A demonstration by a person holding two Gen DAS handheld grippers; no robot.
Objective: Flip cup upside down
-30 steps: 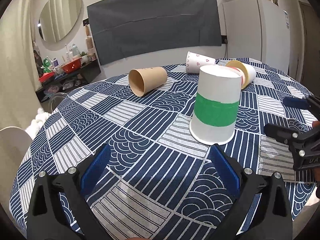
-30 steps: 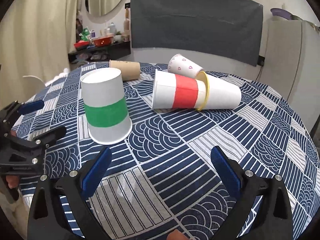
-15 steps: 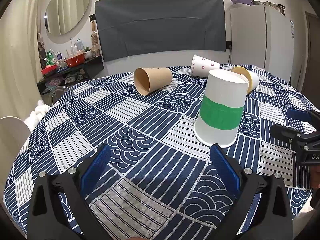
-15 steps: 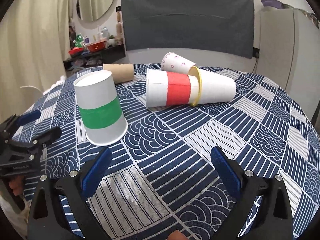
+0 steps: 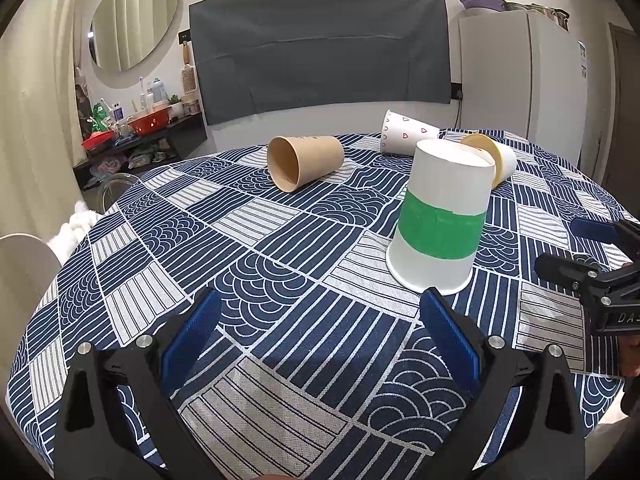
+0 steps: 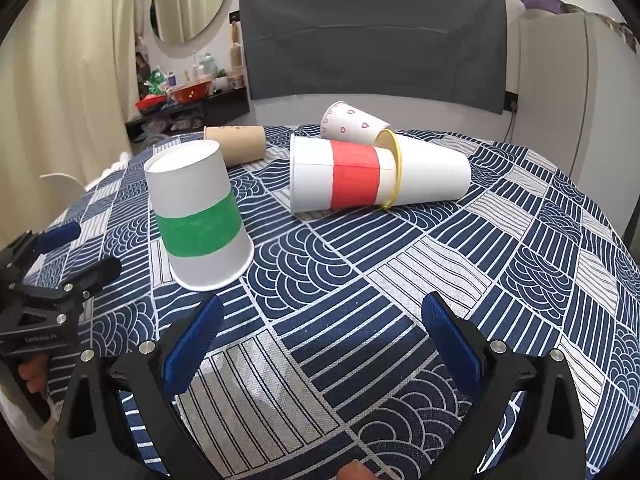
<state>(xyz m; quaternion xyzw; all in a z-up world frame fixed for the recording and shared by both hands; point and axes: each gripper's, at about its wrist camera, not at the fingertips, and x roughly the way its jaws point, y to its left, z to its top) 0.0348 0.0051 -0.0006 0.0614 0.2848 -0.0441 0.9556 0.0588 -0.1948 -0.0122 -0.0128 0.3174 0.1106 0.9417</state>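
Oval mirror (image 5: 134,24) on the wall — white fridge (image 5: 524,80) right, cluttered shelf (image 5: 136,136) left.

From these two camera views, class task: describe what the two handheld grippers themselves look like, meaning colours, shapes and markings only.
Both are alike. The left gripper and the right gripper each have black angular plastic frames with triangular cut-outs, silver round screw heads, and two flat fingers faced with ribbed blue pads. White lettering, too small to read, marks each body's side. No cables show; bare fingertips grip the handles.

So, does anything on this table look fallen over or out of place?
Yes. Four cups lie on their sides: the brown cup, the heart-print cup, and the red-banded cup pushed into the yellow-rimmed cup. Only the green-banded cup stands, mouth down. No spill shows.
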